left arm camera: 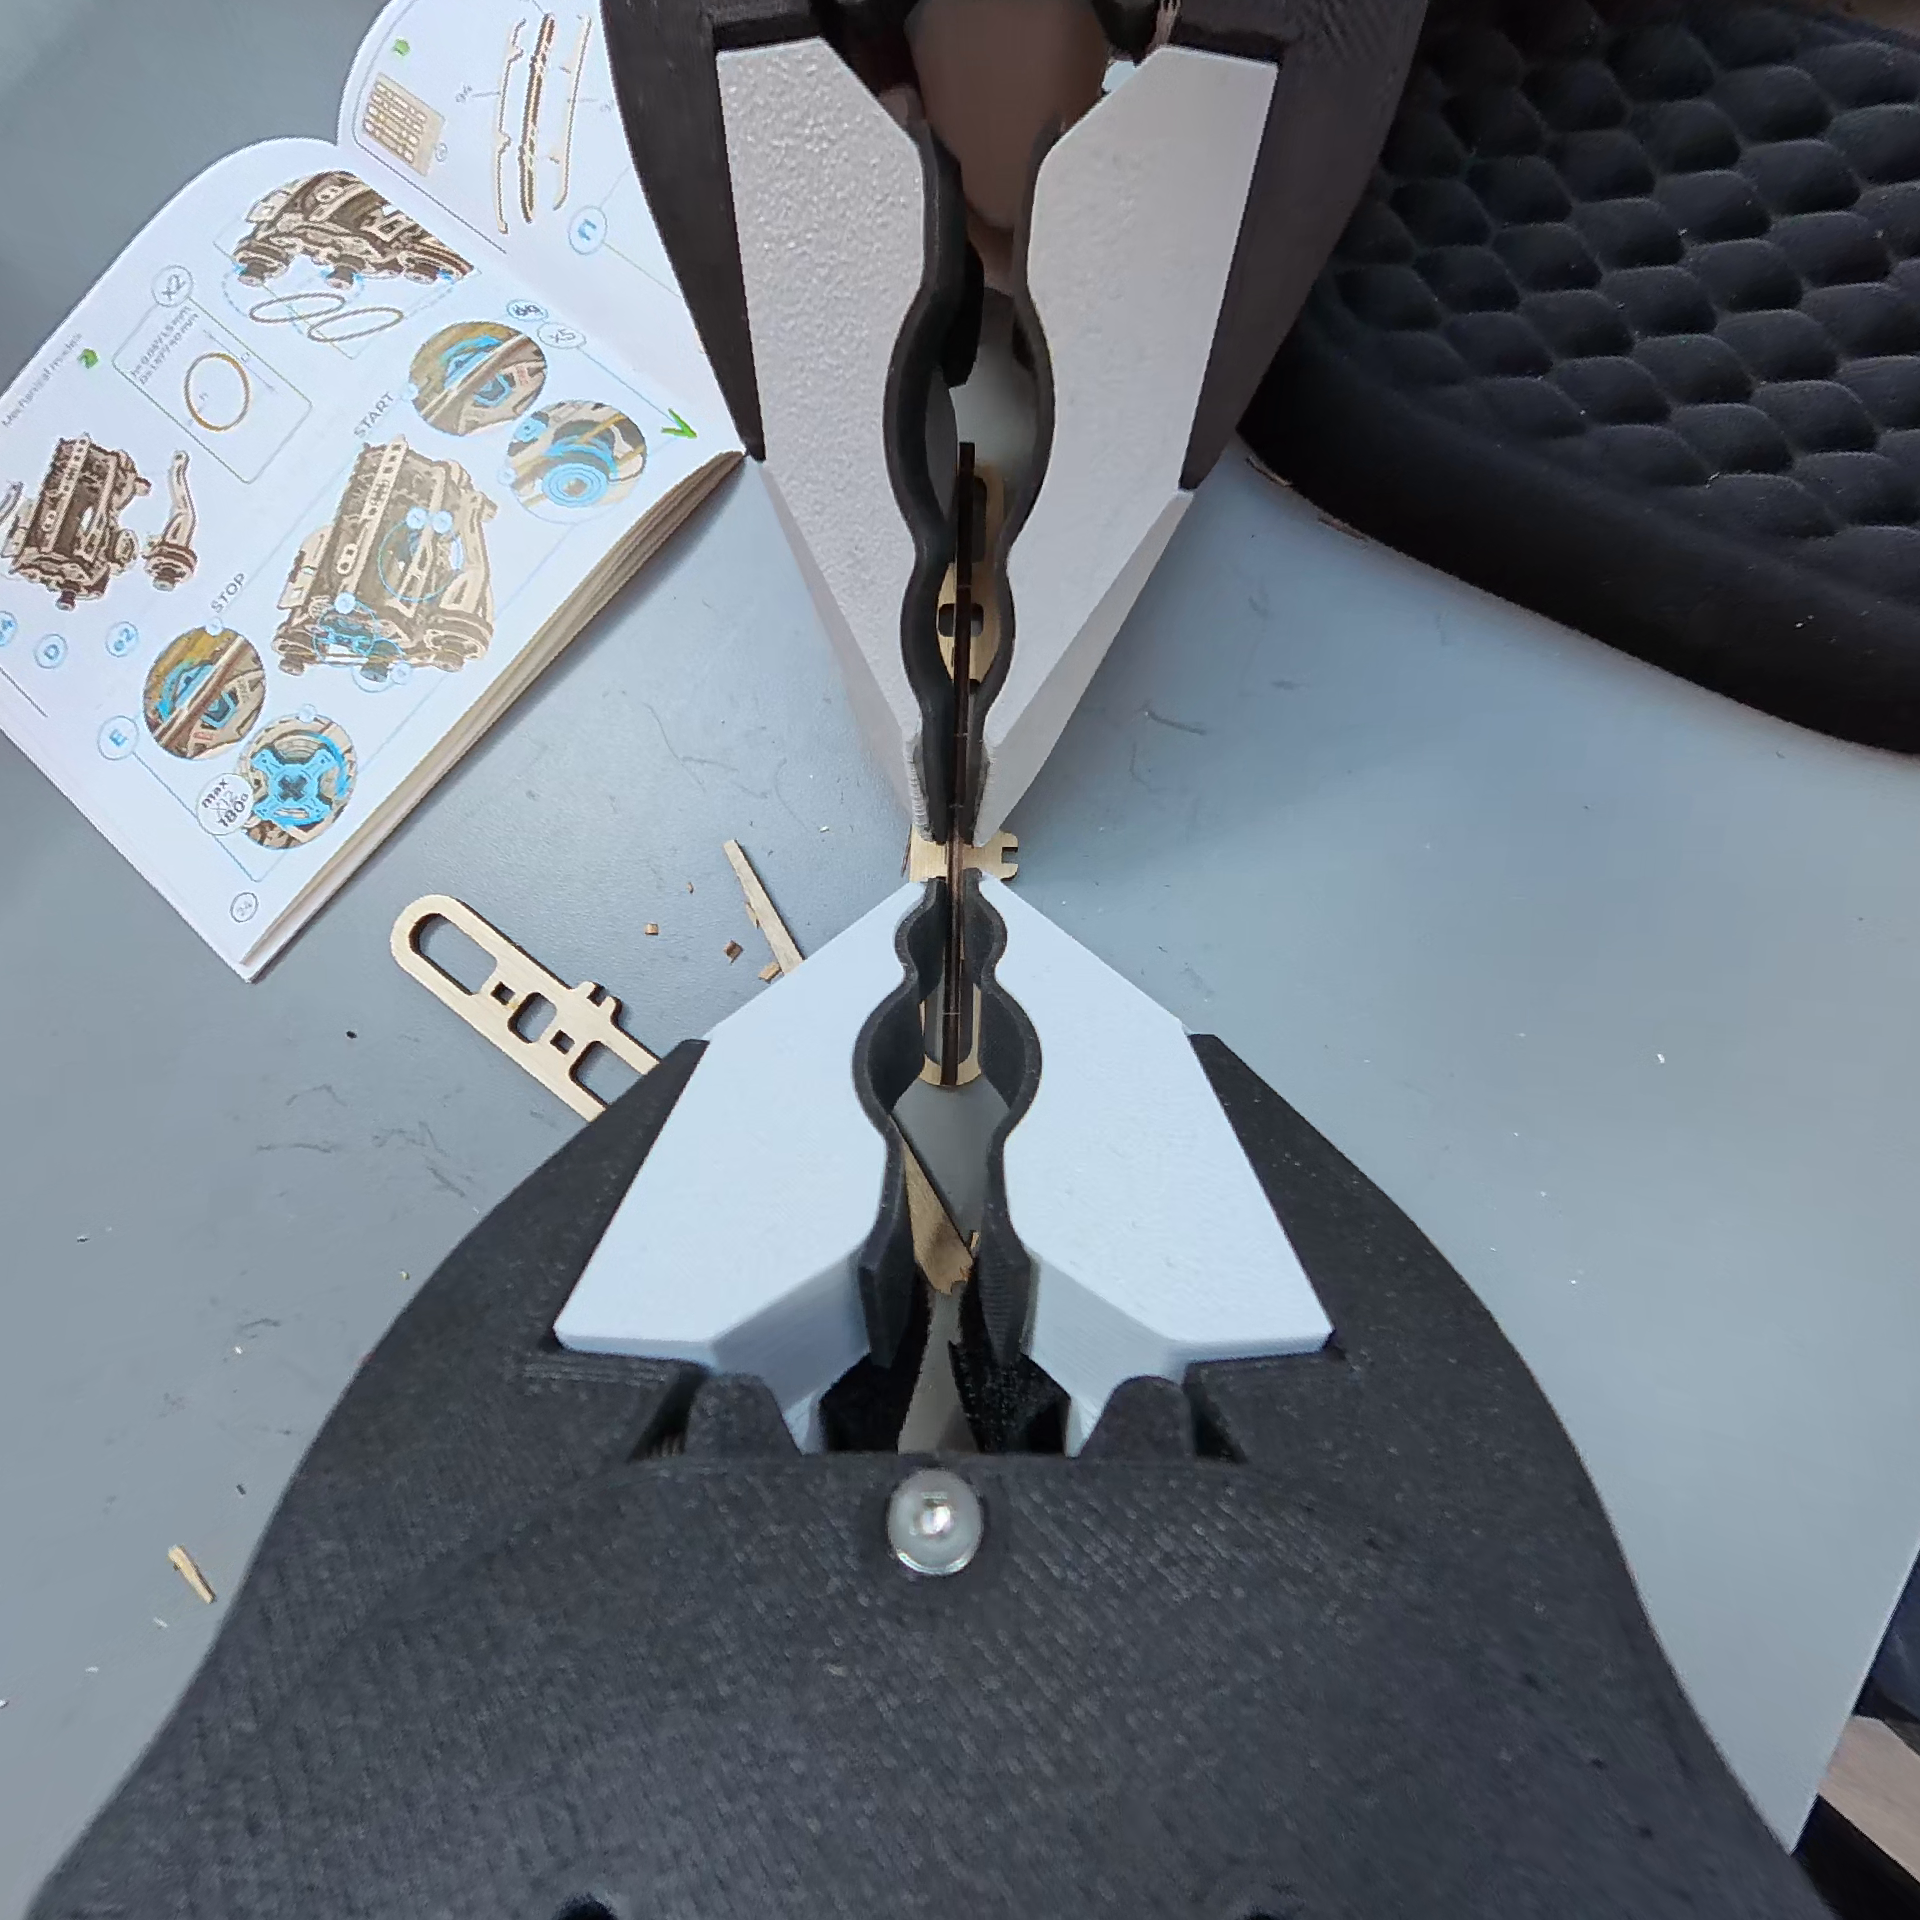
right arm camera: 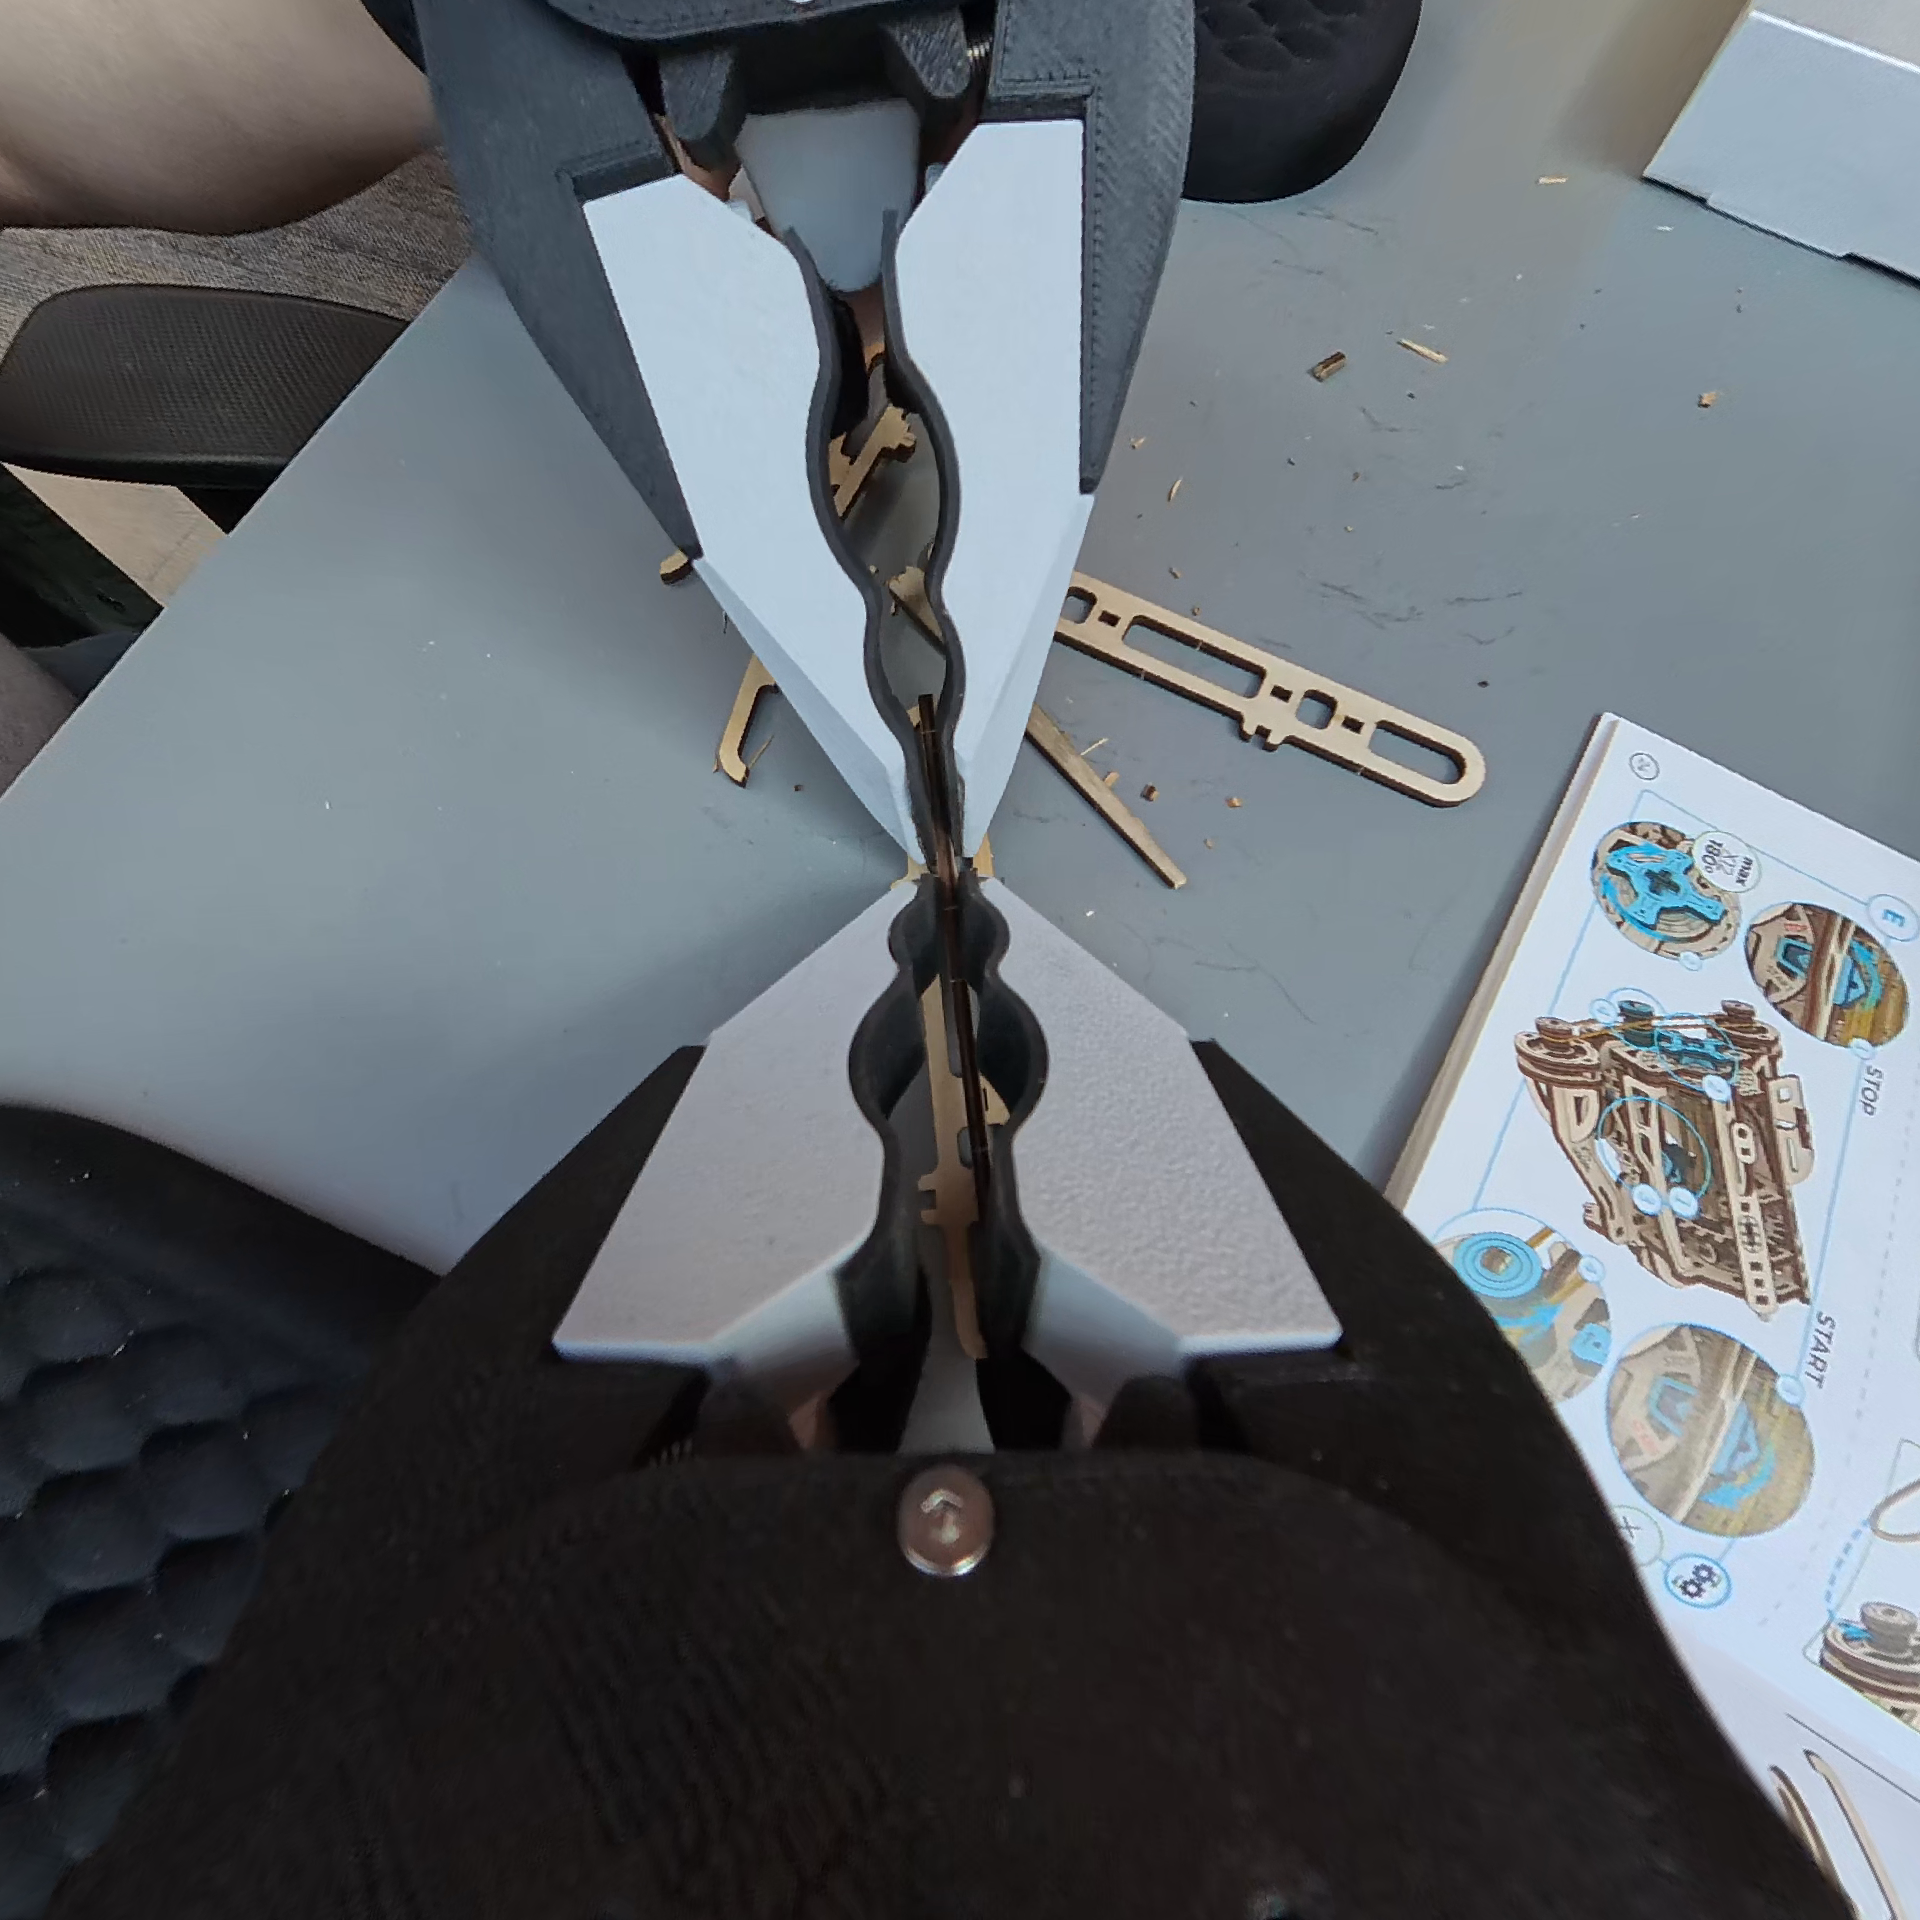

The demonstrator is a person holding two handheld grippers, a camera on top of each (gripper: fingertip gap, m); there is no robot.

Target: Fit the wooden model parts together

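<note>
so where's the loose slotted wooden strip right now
The slotted wooden strip lies flat on the grey table, right of the two gripper tips in the right wrist view, between them and the open instruction booklet.

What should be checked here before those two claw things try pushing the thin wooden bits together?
1. Left gripper shut on a wooden strip: ok.
2. Right gripper shut on the wooden strip: ok.
3. Fingers tip to tip, in line: ok.
4. One strip or two between them: cannot tell.
5. Joint seated: cannot tell.
6. Loose slotted piece and instruction booklet out of the way: ok.
</note>
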